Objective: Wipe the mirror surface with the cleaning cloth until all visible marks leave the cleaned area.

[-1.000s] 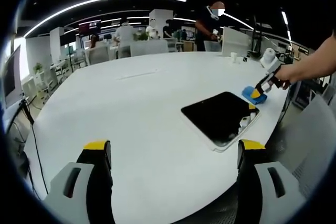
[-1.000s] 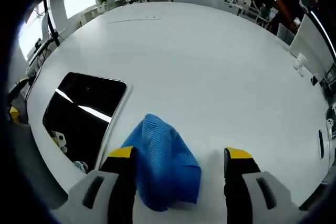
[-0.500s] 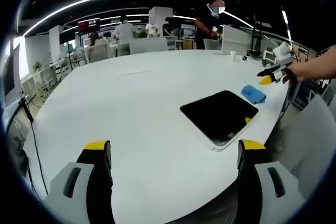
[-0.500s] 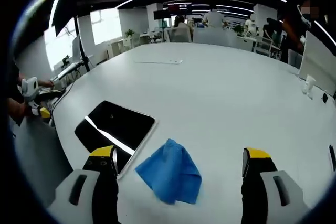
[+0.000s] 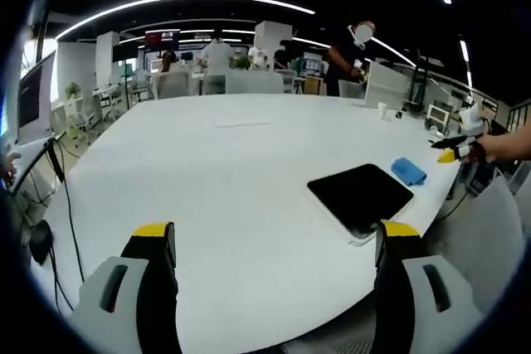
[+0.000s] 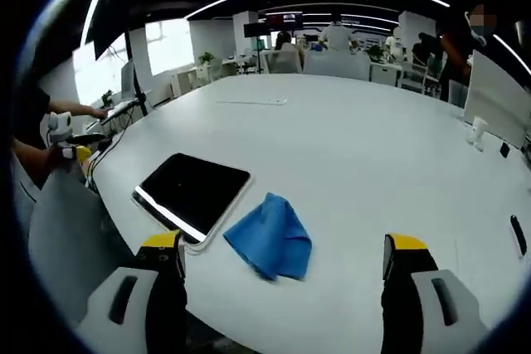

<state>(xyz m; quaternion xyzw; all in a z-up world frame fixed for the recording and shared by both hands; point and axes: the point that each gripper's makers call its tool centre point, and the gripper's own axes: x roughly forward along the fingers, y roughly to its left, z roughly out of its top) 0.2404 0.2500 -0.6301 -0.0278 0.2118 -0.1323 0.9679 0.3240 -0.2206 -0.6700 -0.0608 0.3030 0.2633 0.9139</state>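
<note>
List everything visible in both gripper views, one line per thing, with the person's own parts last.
mirror: one, dark glass in a pale frame, flat on the table near its edge.
cleaning cloth: one, blue, crumpled on the table beside the mirror.
table: one, white, large and rounded.
people: several, standing at the far side of the room.
left gripper: one, grey with yellow tips, jaws open over the table.
right gripper: one, same colours, jaws open, above the cloth.
hand: one, holding the right gripper.
</note>
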